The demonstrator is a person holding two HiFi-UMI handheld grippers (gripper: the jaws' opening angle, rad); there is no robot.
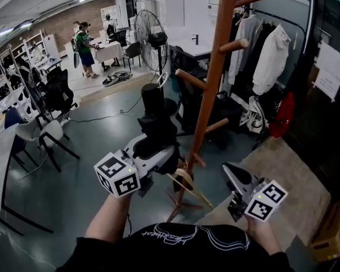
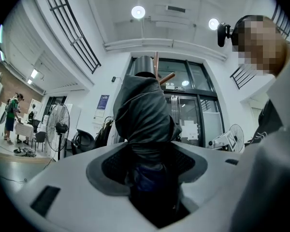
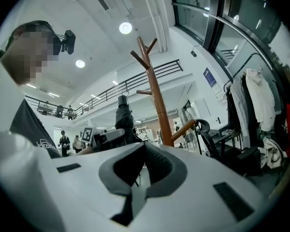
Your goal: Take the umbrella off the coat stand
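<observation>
Umbrella [image 1: 157, 126]: black, folded, upright, just left of the stand [image 1: 212, 78] pole. In the right gripper view it stands apart from the pole, with the loop on top seemingly free of any peg. Can't fully confirm.

Left tool [image 1: 157, 154] is clamped on the umbrella's lower part. Its jaws are partly apart with the fabric bunched between the pads. Right tool [image 1: 233, 177] is low on the right, jaws together, holding nothing.

Step in hand looks like carrying the umbrella clear of the stand, and the task reads as nearly done. To do it well, keep the clamp firm because the fabric may slip. Keep the umbrella upright and draw it away from the pole. Watch that the top loop doesn't catch a peg [image 1: 191, 79].

Writing: white script on the person's black shirt [image 1: 181, 234] is not readable. The blue wall sign [image 3: 208, 76] and the papers on the glass [image 1: 331, 72] are too small to read.
</observation>
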